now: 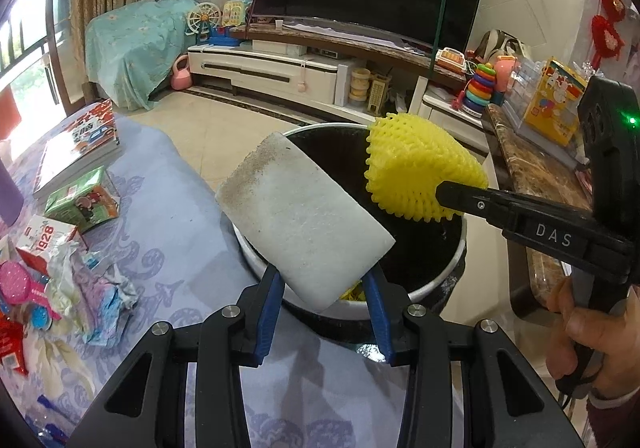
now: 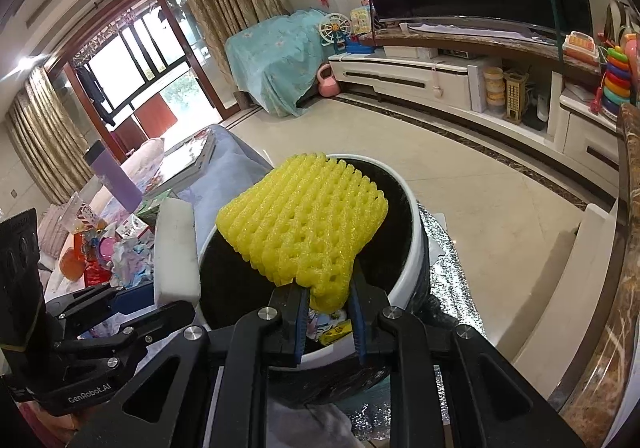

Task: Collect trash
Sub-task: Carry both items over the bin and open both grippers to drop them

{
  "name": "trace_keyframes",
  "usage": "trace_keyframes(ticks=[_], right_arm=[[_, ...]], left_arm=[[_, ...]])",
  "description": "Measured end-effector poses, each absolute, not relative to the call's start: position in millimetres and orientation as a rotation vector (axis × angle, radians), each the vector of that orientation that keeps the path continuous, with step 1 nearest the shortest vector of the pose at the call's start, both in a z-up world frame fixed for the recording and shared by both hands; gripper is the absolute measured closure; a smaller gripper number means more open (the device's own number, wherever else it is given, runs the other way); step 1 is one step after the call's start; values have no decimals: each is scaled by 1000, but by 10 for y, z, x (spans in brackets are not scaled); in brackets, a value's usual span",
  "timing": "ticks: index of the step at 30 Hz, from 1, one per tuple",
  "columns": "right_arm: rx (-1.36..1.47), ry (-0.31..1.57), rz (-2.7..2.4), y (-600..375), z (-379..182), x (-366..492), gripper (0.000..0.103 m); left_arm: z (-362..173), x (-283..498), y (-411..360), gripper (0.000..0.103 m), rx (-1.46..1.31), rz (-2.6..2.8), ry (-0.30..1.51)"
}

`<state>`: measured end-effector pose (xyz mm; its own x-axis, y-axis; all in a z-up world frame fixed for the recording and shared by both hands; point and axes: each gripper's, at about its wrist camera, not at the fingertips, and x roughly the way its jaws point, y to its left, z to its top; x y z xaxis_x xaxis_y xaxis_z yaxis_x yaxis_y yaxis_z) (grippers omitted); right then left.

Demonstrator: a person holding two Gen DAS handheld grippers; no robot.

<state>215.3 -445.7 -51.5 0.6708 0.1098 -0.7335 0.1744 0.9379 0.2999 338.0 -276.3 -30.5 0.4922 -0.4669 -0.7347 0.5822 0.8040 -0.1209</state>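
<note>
The bench (image 1: 192,248) under its lilac cloth is carrying books, small boxes and a heap of crumpled wrappers (image 1: 92,288) off to your left. Just beside its edge the bin (image 1: 432,280), white-rimmed with a black liner, is standing on the floor, and some scraps are already lying at its bottom.

You are holding both pieces of trash above the bin's mouth. Your left claw (image 1: 324,288) is clenching the lower end of the white foam block (image 1: 304,224), which is tilting up and leftward over the near rim; its top edge is looking dirty. Your right claw (image 2: 330,304) is pinching one corner of the yellow foam net (image 2: 308,224), and the net is fanning out flat over the opening. In the left wrist view the right claw (image 1: 452,196) is reaching in from the right, with the net (image 1: 416,168) hanging near the foam block but not touching it.
</note>
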Motion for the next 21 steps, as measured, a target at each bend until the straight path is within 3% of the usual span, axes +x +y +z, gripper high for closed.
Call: trace_keyframes(ticks=[15, 16, 18, 19, 21], right_arm=[[337, 855, -54, -4543, -509, 2307, 80], [336, 854, -56, -4551, -506, 2313, 77], [339, 852, -61, -4571, -501, 2321, 58], [340, 852, -64, -4577, -501, 2321, 43], [345, 846, -64, -4587, -502, 2310, 39]], left_arm=[[-346, 3525, -2897, 58, 145, -642, 877], [-346, 3524, -2897, 57, 142, -645, 879], [-349, 3523, -2894, 51, 142, -639, 881], [-342, 3519, -2896, 49, 141, -636, 880], [-335, 3497, -2880, 49, 136, -635, 878]])
